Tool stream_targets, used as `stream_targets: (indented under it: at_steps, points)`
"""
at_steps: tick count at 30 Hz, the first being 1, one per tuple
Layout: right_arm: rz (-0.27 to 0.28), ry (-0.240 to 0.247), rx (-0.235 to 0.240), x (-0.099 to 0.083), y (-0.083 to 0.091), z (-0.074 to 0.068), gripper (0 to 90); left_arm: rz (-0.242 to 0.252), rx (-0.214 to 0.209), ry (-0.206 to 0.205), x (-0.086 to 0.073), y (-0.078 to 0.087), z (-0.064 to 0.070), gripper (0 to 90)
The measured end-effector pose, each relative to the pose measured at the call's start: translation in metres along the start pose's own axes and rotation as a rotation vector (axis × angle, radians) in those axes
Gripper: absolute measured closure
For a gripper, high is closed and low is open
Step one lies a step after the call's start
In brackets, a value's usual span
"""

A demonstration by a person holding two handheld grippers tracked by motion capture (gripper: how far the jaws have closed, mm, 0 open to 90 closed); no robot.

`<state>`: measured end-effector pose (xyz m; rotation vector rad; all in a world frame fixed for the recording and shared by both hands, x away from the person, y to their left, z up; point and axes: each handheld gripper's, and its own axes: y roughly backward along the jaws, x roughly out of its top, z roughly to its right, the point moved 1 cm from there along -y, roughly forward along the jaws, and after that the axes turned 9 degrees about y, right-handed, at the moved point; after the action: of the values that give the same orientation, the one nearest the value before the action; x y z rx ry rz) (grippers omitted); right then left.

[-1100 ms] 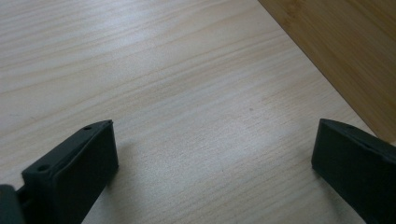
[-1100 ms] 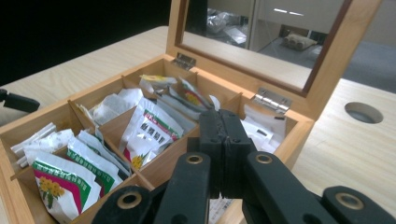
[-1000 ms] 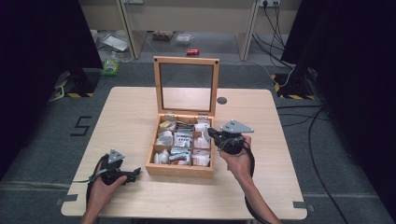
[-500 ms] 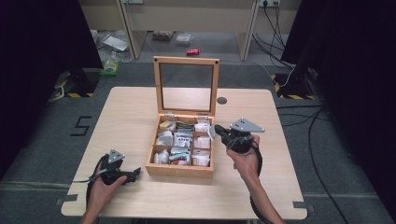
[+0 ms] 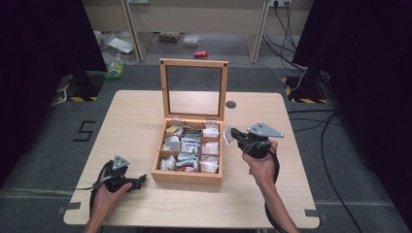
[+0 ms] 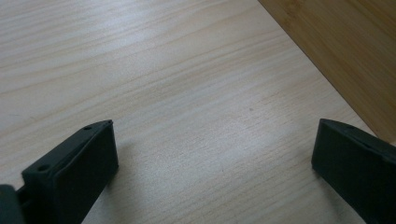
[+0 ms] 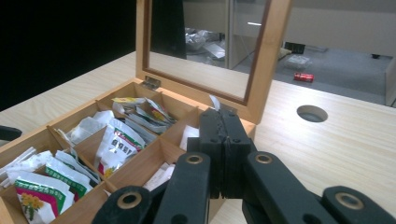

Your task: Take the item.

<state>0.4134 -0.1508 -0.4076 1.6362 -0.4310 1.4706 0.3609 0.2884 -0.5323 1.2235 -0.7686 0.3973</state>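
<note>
Lifted back and rightward since a second ago, my right claw [image 5: 227, 134] now hovers beside the wooden tea box [image 5: 187, 175], pinching a white tea sachet [image 7: 214, 102]. My left claw [image 5: 141, 179] rests spread on the bench [image 5: 136, 116]; next I judge the sachet needs setting down clear of the box.
</note>
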Motion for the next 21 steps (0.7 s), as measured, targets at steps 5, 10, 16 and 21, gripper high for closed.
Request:
stream_targets:
  at_steps: [5,10,16,21]
  points:
    - [-0.012,-0.005,-0.018,-0.005,0.004,0.007,90.0,0.0,0.0,0.0,0.0,0.0,0.0,0.0]
    - [-0.033,-0.016,-0.044,-0.014,0.013,0.018,90.0,0.0,0.0,0.0,0.0,0.0,0.0,0.0]
    - [-0.047,-0.048,-0.059,-0.023,0.011,0.028,90.0,0.0,0.0,0.0,0.0,0.0,0.0,0.0]
    - [-0.055,-0.054,-0.069,-0.026,0.01,0.031,90.0,0.001,-0.001,0.001,0.0,0.0,0.0,0.0]
